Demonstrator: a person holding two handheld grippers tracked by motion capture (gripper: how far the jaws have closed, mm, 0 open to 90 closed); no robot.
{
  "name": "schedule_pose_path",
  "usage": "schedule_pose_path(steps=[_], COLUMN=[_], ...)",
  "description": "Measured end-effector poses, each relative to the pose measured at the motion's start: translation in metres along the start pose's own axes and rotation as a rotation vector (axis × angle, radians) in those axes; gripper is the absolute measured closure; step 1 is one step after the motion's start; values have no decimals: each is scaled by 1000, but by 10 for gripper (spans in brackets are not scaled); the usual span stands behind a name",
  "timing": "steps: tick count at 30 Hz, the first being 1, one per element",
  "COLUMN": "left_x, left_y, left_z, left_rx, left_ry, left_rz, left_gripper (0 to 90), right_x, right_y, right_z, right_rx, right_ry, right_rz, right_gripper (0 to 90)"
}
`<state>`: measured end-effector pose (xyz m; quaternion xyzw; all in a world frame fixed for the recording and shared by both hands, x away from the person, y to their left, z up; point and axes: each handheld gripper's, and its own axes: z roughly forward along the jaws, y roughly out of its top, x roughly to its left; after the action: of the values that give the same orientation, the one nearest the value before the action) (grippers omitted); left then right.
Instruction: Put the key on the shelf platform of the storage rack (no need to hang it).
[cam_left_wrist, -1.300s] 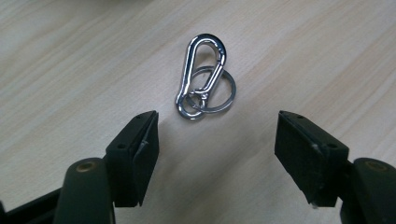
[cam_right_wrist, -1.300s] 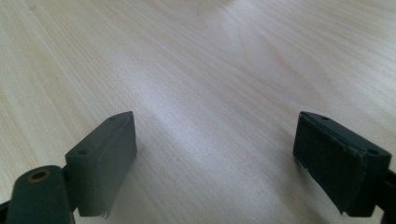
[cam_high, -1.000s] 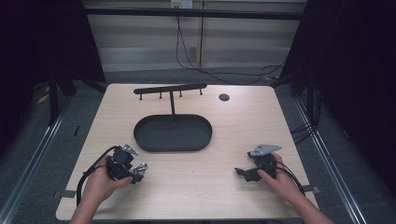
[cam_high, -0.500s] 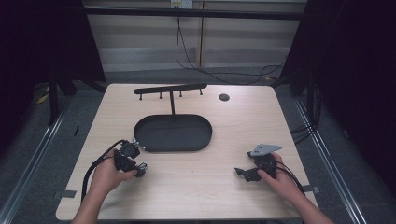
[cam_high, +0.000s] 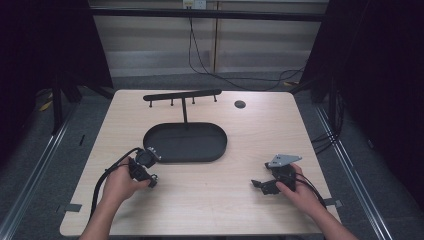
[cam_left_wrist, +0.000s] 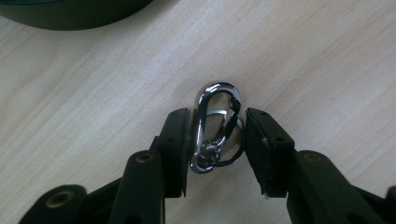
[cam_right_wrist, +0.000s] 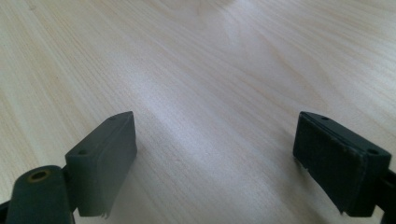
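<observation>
A shiny silver carabiner (cam_left_wrist: 215, 123) with a small ring on it stands between the black jaws of my left gripper (cam_left_wrist: 215, 140), which are shut on it just above the wooden table. In the high view that left gripper (cam_high: 151, 180) is at the front left, beside the near left end of the black oval tray (cam_high: 190, 142). My right gripper (cam_high: 257, 185) rests at the front right, jaws pointing left. In its own view the right gripper (cam_right_wrist: 215, 140) stands wide open over bare wood.
A black T-shaped rack (cam_high: 182, 95) with several pegs rises from the tray's far side. A small dark round disc (cam_high: 240, 104) lies at the back right of the table (cam_high: 220, 205). Cables trail from both grippers toward the front edge.
My left gripper has moved forward and right, up to the tray's near left end, and turned. The right gripper has stayed put.
</observation>
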<state>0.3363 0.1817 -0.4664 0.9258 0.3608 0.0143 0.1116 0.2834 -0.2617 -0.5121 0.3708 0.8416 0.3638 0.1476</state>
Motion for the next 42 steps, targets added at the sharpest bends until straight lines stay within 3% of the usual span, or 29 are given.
schedule_pose_path(steps=[5, 8, 23, 42], left_x=[-1, -1, 1, 1], left_y=[3, 4, 9, 30], left_z=[0, 0, -15, -39], left_rx=[25, 31, 29, 21], left_ry=[12, -5, -25, -53], left_rz=[-2, -32, -36, -34], left_gripper=[614, 614, 614, 614], right_x=[0, 0, 0, 0], right_y=[0, 0, 0, 0], right_z=[0, 0, 0, 0], right_rx=[0, 0, 0, 0], right_ry=[0, 0, 1, 1], right_rz=[0, 0, 0, -1], right_gripper=[130, 130, 130, 130])
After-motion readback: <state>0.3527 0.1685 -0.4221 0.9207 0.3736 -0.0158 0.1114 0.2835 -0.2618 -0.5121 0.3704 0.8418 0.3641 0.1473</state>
